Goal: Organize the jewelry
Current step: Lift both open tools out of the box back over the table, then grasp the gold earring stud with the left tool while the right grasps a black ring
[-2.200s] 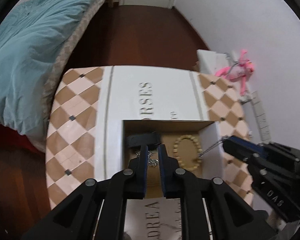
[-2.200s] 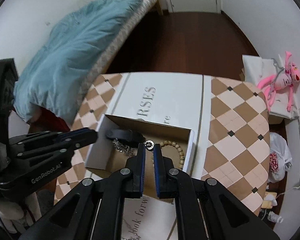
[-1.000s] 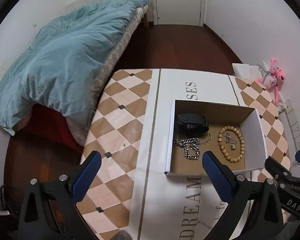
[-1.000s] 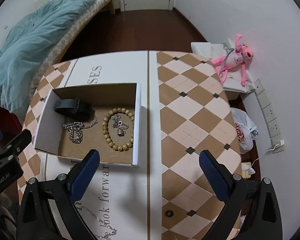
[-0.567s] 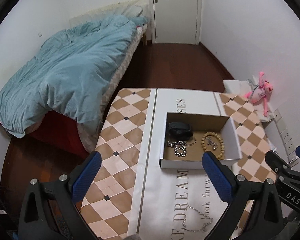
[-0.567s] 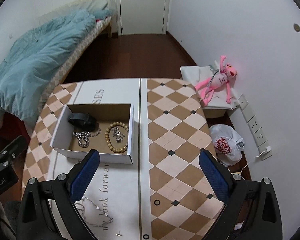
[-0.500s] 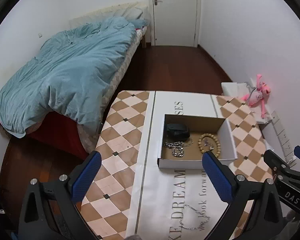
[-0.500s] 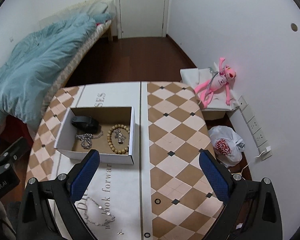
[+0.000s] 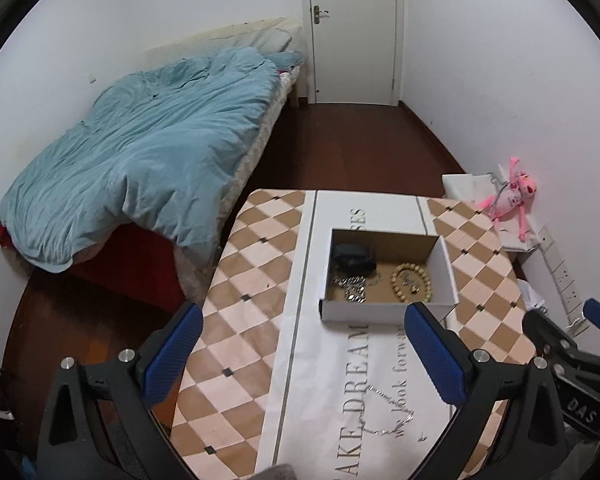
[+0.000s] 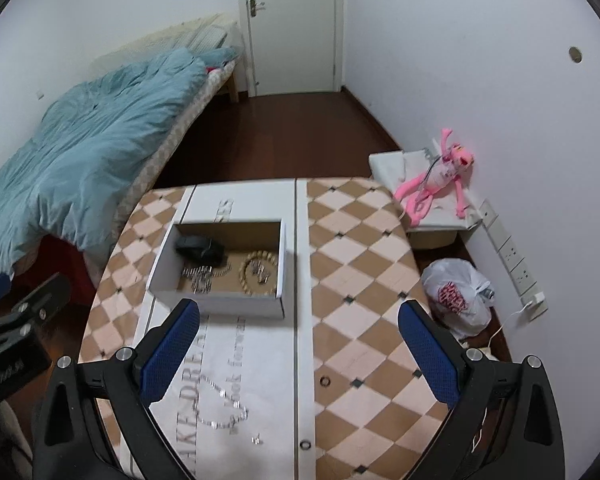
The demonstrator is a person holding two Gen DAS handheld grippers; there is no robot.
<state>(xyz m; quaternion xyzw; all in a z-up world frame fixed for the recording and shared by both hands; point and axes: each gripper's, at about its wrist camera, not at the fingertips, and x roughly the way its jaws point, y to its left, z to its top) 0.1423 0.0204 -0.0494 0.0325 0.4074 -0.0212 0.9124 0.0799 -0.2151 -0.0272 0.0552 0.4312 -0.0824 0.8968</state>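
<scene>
An open white cardboard box (image 9: 449, 268) (image 10: 160, 258) stands on the checkered table. Inside lie a black band (image 9: 352, 258) (image 10: 200, 249), a silver chain (image 9: 354, 289) (image 10: 202, 276) and a wooden bead bracelet (image 9: 398, 290) (image 10: 246, 276) with a small silver piece in its ring. A thin silver necklace (image 9: 384, 412) (image 10: 220, 408) lies on the white runner nearer to me. My left gripper (image 9: 304, 350) and my right gripper (image 10: 298, 346) are both open wide, empty, held high above the table's near side.
A bed with a blue duvet (image 9: 140, 156) stands left of the table (image 9: 252, 280). A pink plush toy (image 10: 436, 184) lies on a white box by the right wall, with a plastic bag (image 10: 456, 292) and wall sockets near it. A small ring (image 10: 324, 380) lies on the table.
Both grippers let go of jewelry inside the box, opened wide and pulled up and back. The silver piece now lies within the bead bracelet.
</scene>
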